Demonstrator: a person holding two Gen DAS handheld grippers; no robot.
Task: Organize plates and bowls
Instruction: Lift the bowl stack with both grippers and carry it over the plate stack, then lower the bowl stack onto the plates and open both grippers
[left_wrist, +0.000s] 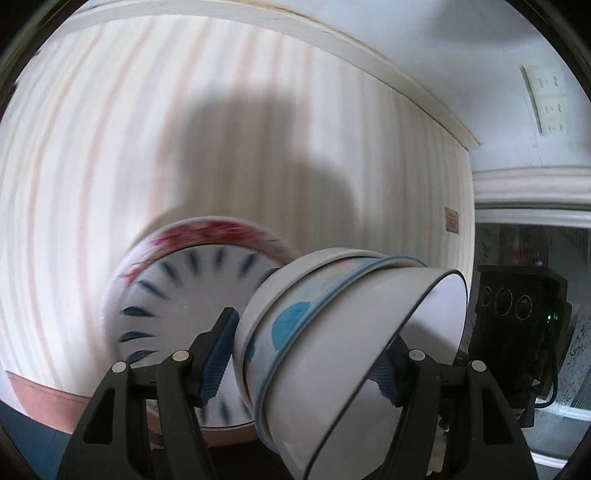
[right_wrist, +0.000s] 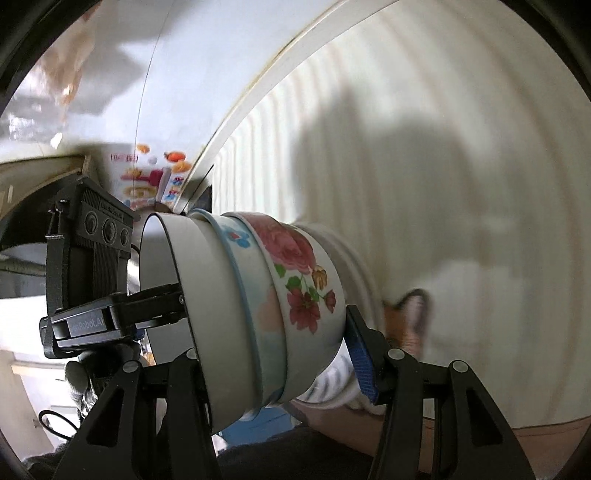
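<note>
Both jaws clamped across nested bowl stack (left_wrist: 332, 332), tilted sideways, between them

Behind my work there's a wall panel (left_wrist: 258, 122) with pale vertical stripes, cream with faint pink lines, blurred in both views. A white moulding (left_wrist: 369, 62) runs along its upper edge. Past it, plain white wall with a white switch plate (left_wrist: 546, 99) holding several sockets or switches. A small brown plaque (left_wrist: 451, 219) sits near the panel's right edge. Big soft shadow (right_wrist: 388, 166) falls across the stripes. A colourful printed poster (right_wrist: 155, 177) shows at my right view's left side.
</note>
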